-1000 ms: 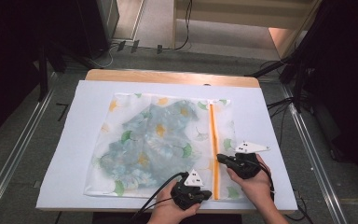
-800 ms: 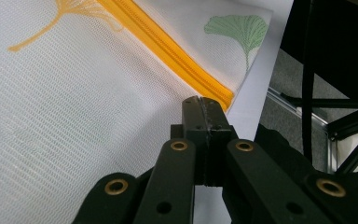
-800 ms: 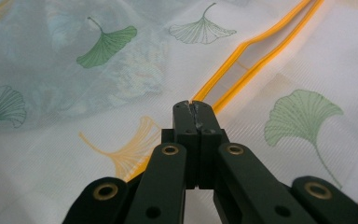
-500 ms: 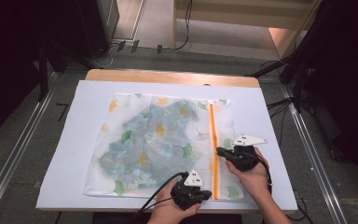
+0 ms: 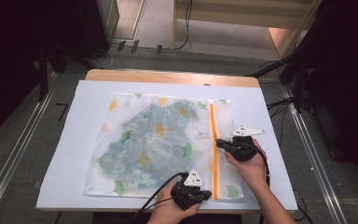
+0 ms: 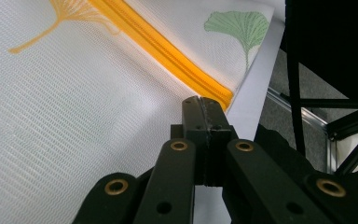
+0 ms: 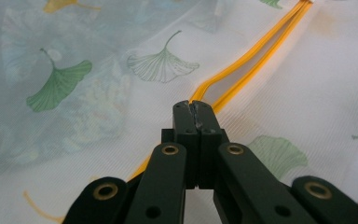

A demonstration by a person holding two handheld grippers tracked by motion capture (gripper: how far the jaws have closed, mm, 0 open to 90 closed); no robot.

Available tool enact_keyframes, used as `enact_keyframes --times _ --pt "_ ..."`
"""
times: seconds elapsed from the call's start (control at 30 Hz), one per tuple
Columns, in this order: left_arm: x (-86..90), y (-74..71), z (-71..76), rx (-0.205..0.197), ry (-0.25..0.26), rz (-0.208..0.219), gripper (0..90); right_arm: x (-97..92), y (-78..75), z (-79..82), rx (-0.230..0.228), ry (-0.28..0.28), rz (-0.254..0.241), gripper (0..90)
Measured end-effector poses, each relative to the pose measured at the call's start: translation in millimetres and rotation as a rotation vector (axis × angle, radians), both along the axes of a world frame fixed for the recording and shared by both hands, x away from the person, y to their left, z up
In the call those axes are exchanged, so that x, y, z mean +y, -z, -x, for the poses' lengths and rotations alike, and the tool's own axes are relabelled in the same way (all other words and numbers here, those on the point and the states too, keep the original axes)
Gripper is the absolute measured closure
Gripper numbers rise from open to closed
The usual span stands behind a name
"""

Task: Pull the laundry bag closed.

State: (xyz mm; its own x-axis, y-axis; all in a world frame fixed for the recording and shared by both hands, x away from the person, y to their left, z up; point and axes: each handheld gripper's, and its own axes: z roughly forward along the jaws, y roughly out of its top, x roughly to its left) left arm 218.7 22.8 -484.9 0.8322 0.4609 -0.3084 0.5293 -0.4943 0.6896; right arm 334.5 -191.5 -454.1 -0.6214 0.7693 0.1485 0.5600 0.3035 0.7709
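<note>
Mesh laundry bag [image 5: 158, 144] lies flat mid-worktop. Left tongs [image 5: 204, 195] clamp its corner at six o'clock; right tongs [image 5: 218, 142] clamp the orange zipper [image 5: 213, 154] at three. Risk: pulling could snag mesh, jamming the slider.

Both tongs are matte black. The left tongs [image 5: 192, 193] carry a pale grey 3-cornered plate with small dark marks on top, and black cables loop away from the body. The right tongs [image 5: 223, 143] wear the same kind of plate and trail a black cable too. Seen close, each pair has 2 flat black jaws on hinged black links, with brass-coloured rings at the pivots and small plain holes below them. The forearms are bare, with no sleeves.
</note>
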Motion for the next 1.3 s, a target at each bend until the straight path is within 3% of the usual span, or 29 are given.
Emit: enact_keyframes --times 0.3,1.07,1.3 --pt "0.1 0.3 0.6 -0.007 -0.001 0.001 90.0 0.6 -0.9 -17.6 -0.003 0.016 -0.005 90.0" --pt "0.6 0.6 -0.2 0.006 -0.004 0.007 90.0 4.5 0.4 -82.4 -0.002 0.057 0.001 90.0" --pt "1.0 0.4 -1.2 0.014 -0.002 0.005 90.0 2.2 1.7 -101.4 0.005 0.079 -0.020 90.0"
